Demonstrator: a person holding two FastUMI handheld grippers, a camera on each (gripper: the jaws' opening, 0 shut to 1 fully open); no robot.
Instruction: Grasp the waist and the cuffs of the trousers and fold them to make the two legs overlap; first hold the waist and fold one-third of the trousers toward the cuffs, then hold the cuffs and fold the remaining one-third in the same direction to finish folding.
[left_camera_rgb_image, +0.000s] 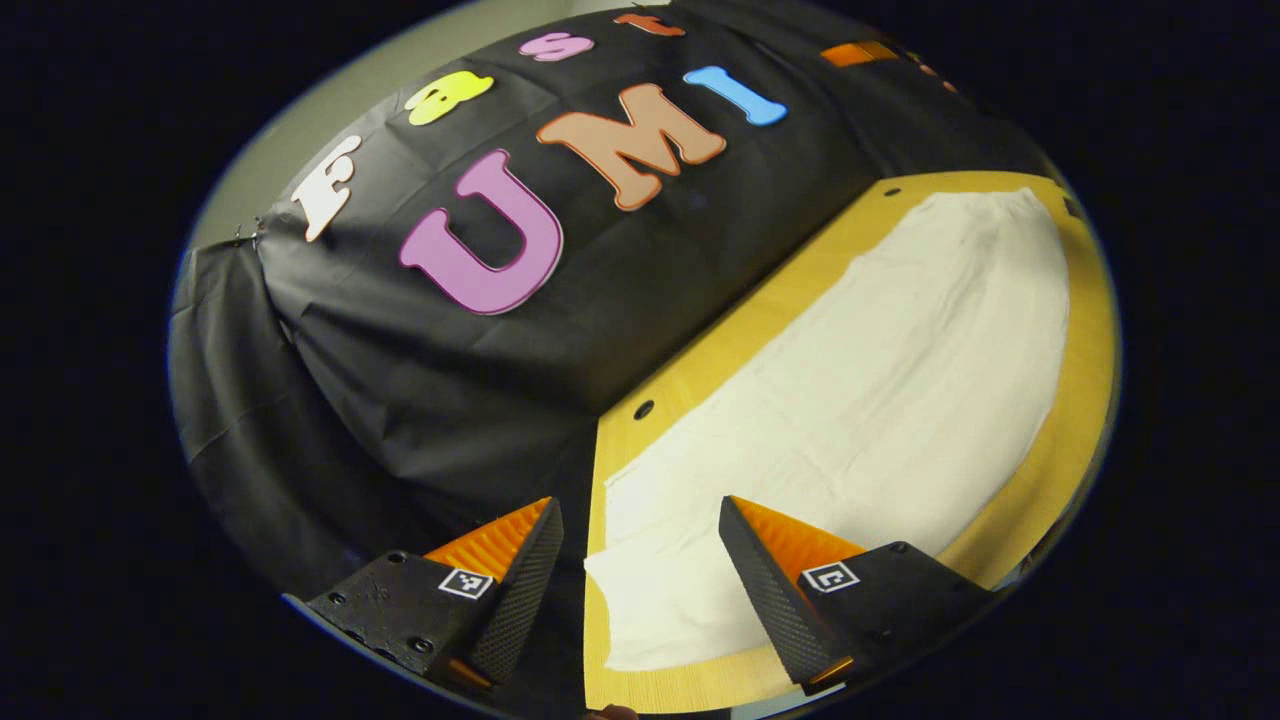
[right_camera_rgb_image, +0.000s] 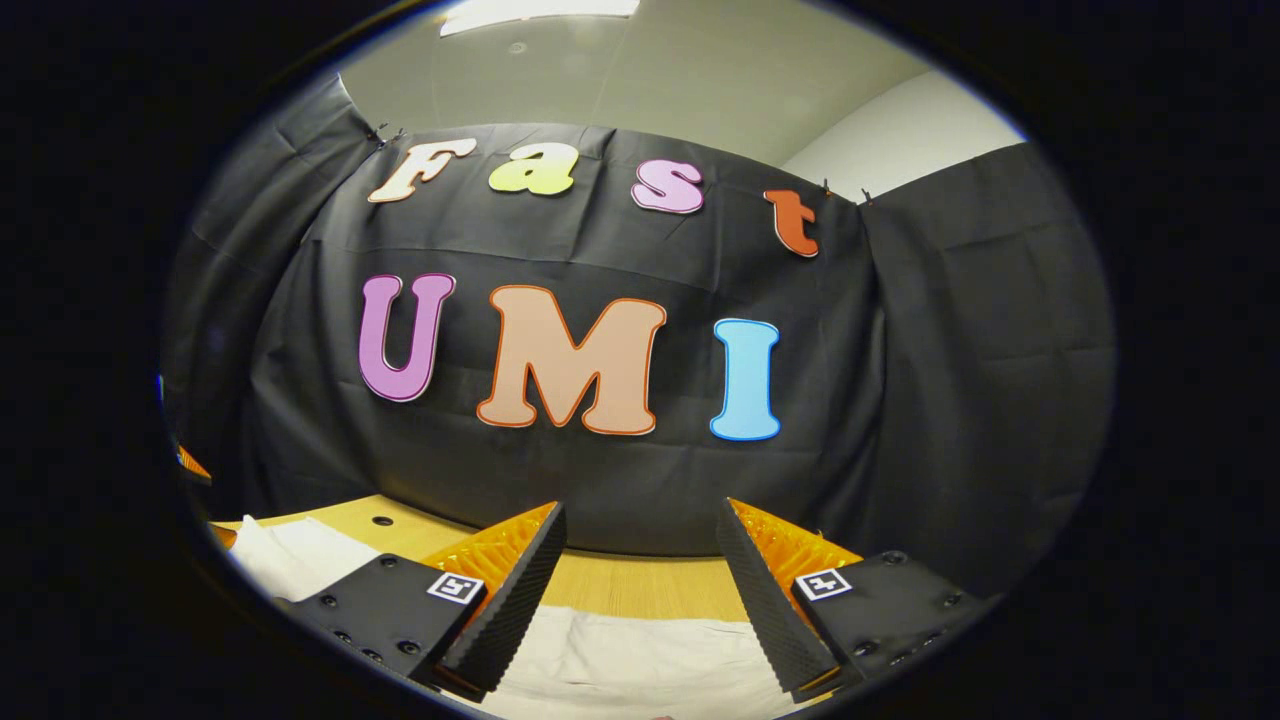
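While the cream trousers (left_camera_rgb_image: 860, 390) lie flat, softly creased, on the wooden table (left_camera_rgb_image: 1085, 390) | left gripper (left_camera_rgb_image: 640, 545) spread, empty | right gripper (right_camera_rgb_image: 640, 545) spread, ridged wedge fingers (right_camera_rgb_image: 515, 590) above cloth.

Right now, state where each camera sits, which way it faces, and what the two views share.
Left gripper view: rides the left gripper, tilted, looking along the white trousers spread on the wooden table; its open fingers frame the near cloth edge.
Right gripper view: rides the right gripper, level, facing the booth wall; open fingers above the trousers.
Shared: trousers, table, wall.
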